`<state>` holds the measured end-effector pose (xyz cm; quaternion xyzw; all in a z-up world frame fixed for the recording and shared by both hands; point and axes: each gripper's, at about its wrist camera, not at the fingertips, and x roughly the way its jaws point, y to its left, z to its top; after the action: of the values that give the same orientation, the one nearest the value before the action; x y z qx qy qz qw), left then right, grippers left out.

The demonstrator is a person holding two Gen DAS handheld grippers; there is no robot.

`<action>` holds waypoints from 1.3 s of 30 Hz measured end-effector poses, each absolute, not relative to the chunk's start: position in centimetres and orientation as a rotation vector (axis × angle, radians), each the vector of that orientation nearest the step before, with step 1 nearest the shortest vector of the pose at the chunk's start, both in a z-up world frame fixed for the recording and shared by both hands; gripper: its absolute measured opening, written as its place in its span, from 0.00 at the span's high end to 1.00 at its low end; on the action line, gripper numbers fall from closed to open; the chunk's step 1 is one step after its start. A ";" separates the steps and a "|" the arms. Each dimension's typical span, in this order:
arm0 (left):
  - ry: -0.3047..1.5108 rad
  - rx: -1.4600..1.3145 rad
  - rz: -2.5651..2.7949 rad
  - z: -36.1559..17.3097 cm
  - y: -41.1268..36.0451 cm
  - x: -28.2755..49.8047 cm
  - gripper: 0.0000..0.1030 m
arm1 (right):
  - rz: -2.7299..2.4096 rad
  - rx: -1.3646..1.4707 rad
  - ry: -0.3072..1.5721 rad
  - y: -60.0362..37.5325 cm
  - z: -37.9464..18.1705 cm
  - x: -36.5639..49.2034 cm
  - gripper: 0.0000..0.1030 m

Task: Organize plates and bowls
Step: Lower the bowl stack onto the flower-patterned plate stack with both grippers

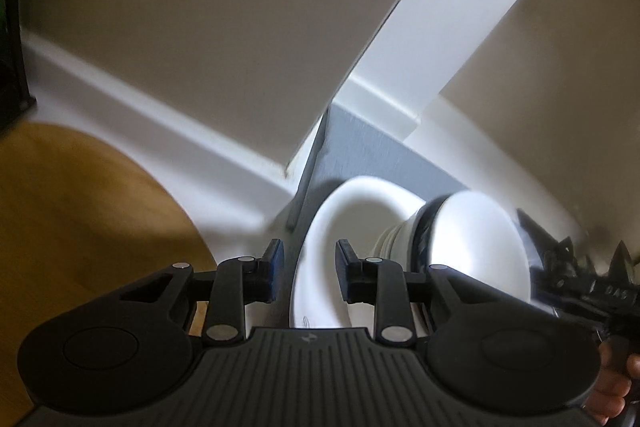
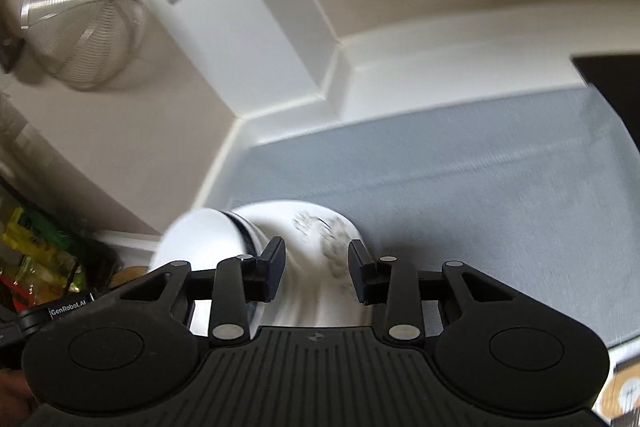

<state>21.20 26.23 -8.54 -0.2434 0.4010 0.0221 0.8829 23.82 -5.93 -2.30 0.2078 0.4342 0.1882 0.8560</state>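
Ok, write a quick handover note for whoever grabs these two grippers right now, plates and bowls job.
Left gripper: jaws apart around the rim of a white bowl; grip not confirmed.
Right gripper: jaws astride a white patterned bowl; contact unclear, view blurred.
A blue-rimmed bowl sits alongside, over the grey mat.
Done: nothing visibly sorted.
Left: stack and place the bowls; no plates in view.

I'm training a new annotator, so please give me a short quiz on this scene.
1. True or false: a metal strainer shows in the right wrist view.
2. The mat is: A grey, B red, C green.
3. Fill in: between the right tongs sits a white ___.
Key: 1 true; 2 A; 3 bowl.
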 end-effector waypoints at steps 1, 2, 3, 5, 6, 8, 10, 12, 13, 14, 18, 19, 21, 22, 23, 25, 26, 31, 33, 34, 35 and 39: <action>0.840 -0.507 0.044 -8.7 26.2 21.3 0.70 | 0.380 0.445 0.934 -6.1 -3.0 23.9 0.64; 0.844 -0.502 0.042 -8.9 26.1 21.3 0.70 | 0.370 0.454 0.958 -6.1 -3.7 23.8 0.63; 0.851 -0.495 0.040 -9.2 26.0 21.5 0.70 | 0.364 0.466 0.981 -6.2 -4.3 23.8 0.63; 0.871 -0.495 0.042 -9.6 25.9 21.7 0.70 | 0.359 0.487 1.028 -6.1 -5.6 23.6 0.62; 0.876 -0.496 0.040 -9.8 25.9 21.8 0.70 | 0.358 0.491 1.042 -6.1 -6.1 23.4 0.62; 0.889 -0.478 0.040 -10.4 25.5 22.4 0.70 | 0.350 0.491 1.069 -5.8 -7.1 23.3 0.62; 0.898 -0.477 0.031 -10.8 25.7 22.4 0.70 | 0.347 0.504 1.094 -5.7 -8.0 23.3 0.62; 0.909 -0.474 0.019 -11.0 25.5 22.7 0.70 | 0.344 0.518 1.118 -5.7 -8.7 23.3 0.62; 0.912 -0.473 0.014 -11.1 25.4 22.8 0.70 | 0.350 0.525 1.128 -5.5 -9.0 23.3 0.62; 0.915 -0.472 0.007 -11.3 25.4 23.2 0.70 | 0.360 0.529 1.133 -5.4 -9.2 23.2 0.62; 0.930 -0.450 0.001 -11.6 24.7 24.0 0.77 | 0.396 0.511 1.145 -4.7 -9.7 23.0 0.63; 0.933 -0.443 0.002 -11.7 24.5 24.2 0.77 | 0.398 0.508 1.151 -4.5 -9.8 23.0 0.64; 0.937 -0.435 0.001 -11.9 24.3 24.3 0.77 | 0.406 0.514 1.161 -4.4 -10.2 22.9 0.66; 0.941 -0.431 -0.001 -12.0 24.3 24.4 0.77 | 0.411 0.513 1.163 -4.2 -10.2 23.0 0.68; 0.945 -0.429 -0.003 -12.1 24.0 24.7 0.78 | 0.414 0.509 1.165 -4.1 -10.3 22.9 0.70; 0.952 -0.420 -0.004 -12.3 23.8 24.7 0.79 | 0.424 0.511 1.164 -4.0 -10.4 22.8 0.71; 0.951 -0.416 -0.004 -12.4 23.7 24.9 0.79 | 0.423 0.509 1.161 -3.9 -10.4 22.7 0.71; 0.953 -0.386 0.003 -12.7 22.4 25.6 0.78 | 0.425 0.522 1.155 -4.2 -10.5 22.6 0.72; 0.957 -0.372 0.008 -12.6 22.0 25.9 0.78 | 0.425 0.518 1.151 -4.0 -10.5 22.7 0.72; 0.960 -0.366 0.010 -12.6 21.8 25.9 0.78 | 0.426 0.516 1.148 -4.2 -10.5 22.6 0.73; 0.962 -0.359 0.011 -12.5 21.3 25.9 0.78 | 0.427 0.517 1.145 -4.2 -10.5 22.5 0.73; 0.972 -0.337 0.011 -12.3 20.0 26.0 0.78 | 0.428 0.524 1.131 -5.0 -10.4 22.3 0.75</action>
<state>26.02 19.97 -12.34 -0.1614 0.4650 0.0050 0.8705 22.27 -4.99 -10.43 0.2434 0.5254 0.1989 0.7907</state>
